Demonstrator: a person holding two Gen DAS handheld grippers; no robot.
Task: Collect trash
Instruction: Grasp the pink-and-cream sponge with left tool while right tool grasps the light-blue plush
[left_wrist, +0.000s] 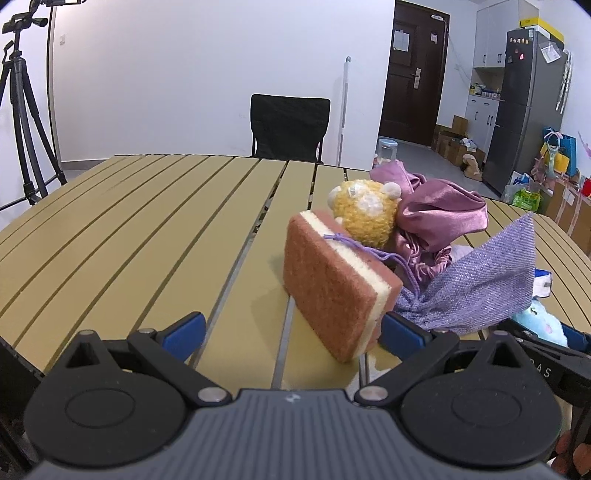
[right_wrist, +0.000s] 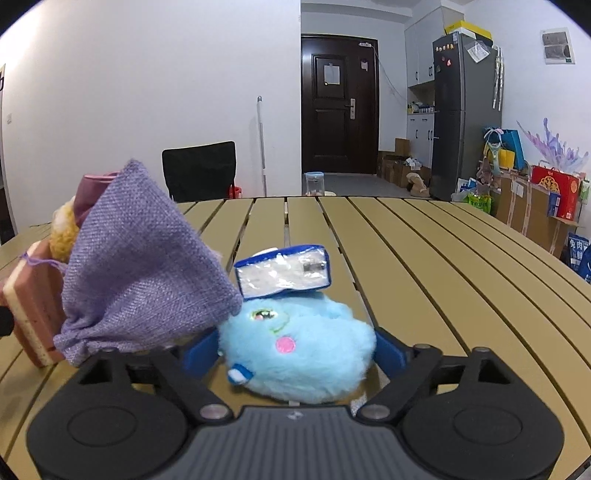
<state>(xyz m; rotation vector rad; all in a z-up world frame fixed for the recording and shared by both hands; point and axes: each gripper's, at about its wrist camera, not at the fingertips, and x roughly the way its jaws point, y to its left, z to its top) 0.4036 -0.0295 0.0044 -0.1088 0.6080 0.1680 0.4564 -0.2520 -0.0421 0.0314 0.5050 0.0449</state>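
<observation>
In the left wrist view a pink-brown sponge (left_wrist: 332, 291) with a pale middle layer stands tilted on the slatted table (left_wrist: 147, 229). My left gripper (left_wrist: 293, 334) is open around its near corner; the right pad (left_wrist: 402, 334) is at the sponge's edge and the left pad is well clear. Behind the sponge lie a yellow knitted toy (left_wrist: 364, 214), a pink satin bag (left_wrist: 436, 210) and a purple woven pouch (left_wrist: 476, 280). In the right wrist view my right gripper (right_wrist: 295, 350) is shut on a fluffy blue plush toy (right_wrist: 295, 350). A clear blue-edged packet (right_wrist: 284, 271) rests on top of the toy.
The purple pouch (right_wrist: 140, 258) leans over my right gripper's left finger, with the sponge (right_wrist: 33, 306) beyond it. A black chair (left_wrist: 290, 127) stands at the table's far edge, a tripod (left_wrist: 22, 122) at far left. Bare slats (right_wrist: 461, 277) stretch right of the plush.
</observation>
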